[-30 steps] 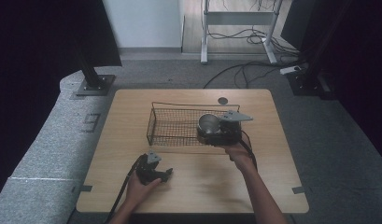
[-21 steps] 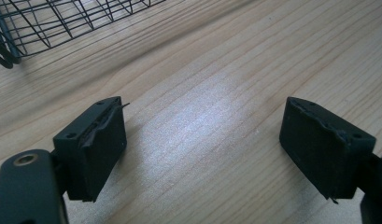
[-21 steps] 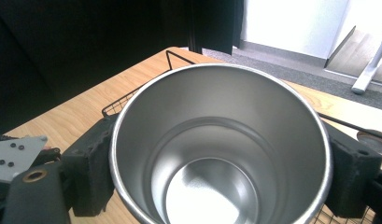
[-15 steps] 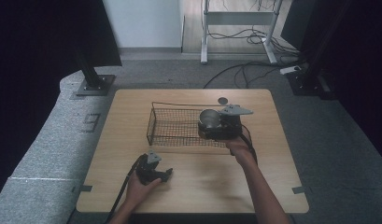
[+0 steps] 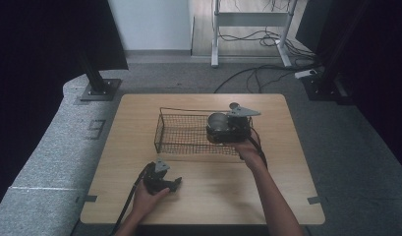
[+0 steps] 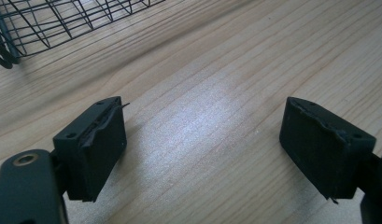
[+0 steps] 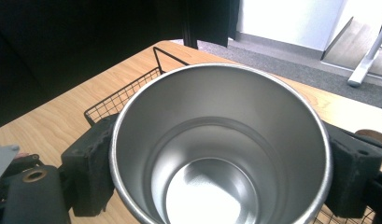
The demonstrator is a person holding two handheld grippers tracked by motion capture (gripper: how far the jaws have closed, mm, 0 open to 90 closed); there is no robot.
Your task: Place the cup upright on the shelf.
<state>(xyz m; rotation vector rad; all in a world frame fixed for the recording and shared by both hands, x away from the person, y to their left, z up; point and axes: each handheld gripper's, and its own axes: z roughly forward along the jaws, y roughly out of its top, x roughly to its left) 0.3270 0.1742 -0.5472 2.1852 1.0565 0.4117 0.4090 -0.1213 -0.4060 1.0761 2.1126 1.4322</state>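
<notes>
A shiny steel cup sits between my right gripper's jaws, its open mouth toward the camera and a pad pressed on each side of its wall. From above, the cup and right gripper hang over the right end of a black wire basket. The basket's mesh lies behind and below the cup. My left gripper rests on the wooden table near the front edge, open. Its pads stand wide apart over bare wood, with nothing between them.
A corner of the basket is at the upper left of the left gripper view. A small dark round thing lies on the table just beyond the basket. Grey floor, cables and stand bases surround the table.
My right gripper, still holding the cup, has shifted slightly toward the far side of the basket. The left gripper has stayed put.
</notes>
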